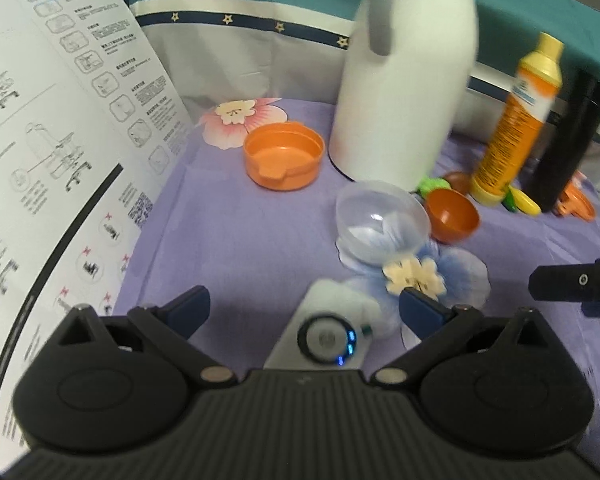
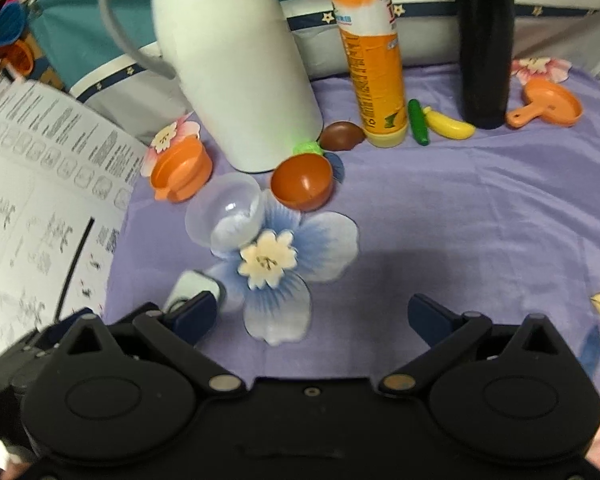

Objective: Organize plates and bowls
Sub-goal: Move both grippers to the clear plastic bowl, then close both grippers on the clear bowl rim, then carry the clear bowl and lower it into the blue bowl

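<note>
Hovering over the purple cloth [image 2: 480,208], my left gripper [image 1: 302,306] and right gripper [image 2: 314,314] gape wide, empty, facing the clear bowl [image 2: 224,214] and orange bowl [image 2: 302,184].

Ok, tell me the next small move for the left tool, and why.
Probably ease the open left tool forward toward the clear plastic bowl. It is the nearest dish ahead, tilted on the purple cloth beside the dark orange round bowl, and both tools hold nothing.

Open purple cloth [image 2: 480,220] lies right of the clear bowl [image 2: 224,212]; white jug [image 2: 236,64] blocks behind.
</note>
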{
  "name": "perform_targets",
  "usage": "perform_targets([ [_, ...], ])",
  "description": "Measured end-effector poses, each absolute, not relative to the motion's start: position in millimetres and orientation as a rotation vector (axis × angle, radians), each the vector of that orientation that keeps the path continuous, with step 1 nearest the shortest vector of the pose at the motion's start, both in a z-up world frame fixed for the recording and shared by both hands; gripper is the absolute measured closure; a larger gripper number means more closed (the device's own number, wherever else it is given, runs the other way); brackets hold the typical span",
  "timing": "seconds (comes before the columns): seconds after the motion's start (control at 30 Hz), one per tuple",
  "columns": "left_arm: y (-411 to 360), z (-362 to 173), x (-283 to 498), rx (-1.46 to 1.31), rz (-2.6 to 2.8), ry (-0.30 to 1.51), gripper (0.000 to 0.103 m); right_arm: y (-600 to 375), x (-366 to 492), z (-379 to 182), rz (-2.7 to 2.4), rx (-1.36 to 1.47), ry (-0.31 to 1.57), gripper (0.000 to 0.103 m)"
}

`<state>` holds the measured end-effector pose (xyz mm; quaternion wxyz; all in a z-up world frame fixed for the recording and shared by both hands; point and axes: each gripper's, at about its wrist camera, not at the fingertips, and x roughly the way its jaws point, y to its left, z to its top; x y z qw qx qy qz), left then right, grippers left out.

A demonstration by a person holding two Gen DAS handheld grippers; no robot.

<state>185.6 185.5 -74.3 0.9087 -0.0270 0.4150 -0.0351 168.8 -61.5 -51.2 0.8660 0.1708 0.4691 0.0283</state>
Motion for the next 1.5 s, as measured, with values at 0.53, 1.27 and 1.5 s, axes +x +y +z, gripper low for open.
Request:
perform_targets([
  [0.53,163.2,-106.9,263.5,-0.019,-0.074,0.904,0.012,-39.1,253.4,-88.1,0.116,0.518,1.003,0.05],
  [1.27,145.8,-127.9,288.3,0.005,-0.13,0.966,0.08,-15.8,282.3,-111.9,0.156,0.46,1.017,0.095],
  [1.5,142.8,-118.8,274.3,-0.001,-0.136,0.97,0.081,-14.6,270.5,-105.1,0.157,0.43,1.012,0.095],
])
